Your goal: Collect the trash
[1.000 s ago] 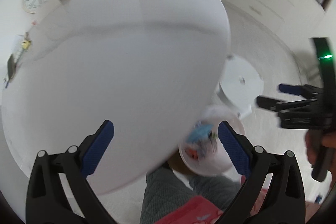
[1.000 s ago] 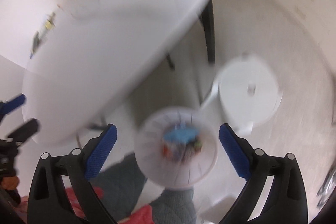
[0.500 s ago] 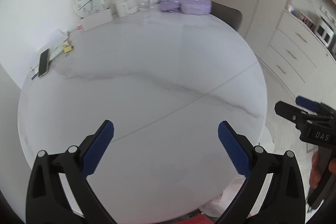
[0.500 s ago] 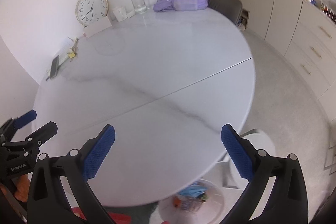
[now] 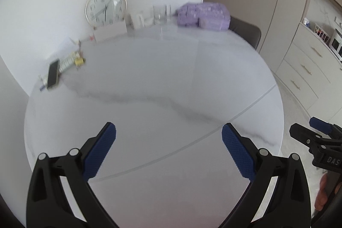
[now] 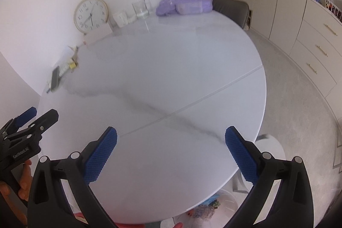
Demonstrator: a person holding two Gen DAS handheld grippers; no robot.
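Observation:
My left gripper (image 5: 168,149) is open and empty above the near part of a round white marble table (image 5: 149,82). My right gripper (image 6: 171,153) is also open and empty over the same table (image 6: 171,69). A clear trash bin (image 6: 211,206) holding colourful wrappers sits on the floor under the table's near right edge, partly hidden by the tabletop. Each gripper shows at the edge of the other's view: the right one (image 5: 316,134) and the left one (image 6: 27,121).
At the table's far side stand a wall clock (image 6: 90,14), a white box (image 6: 98,34), cups and a glass (image 6: 141,8), and a purple bag (image 6: 186,2). A phone (image 6: 55,78) and small items lie at the left edge. A white stool (image 6: 269,144) and cabinets (image 6: 316,40) are on the right.
Both grippers rose and tilted up from looking down at the bin and stool on the floor to facing across the tabletop. Both stayed open.

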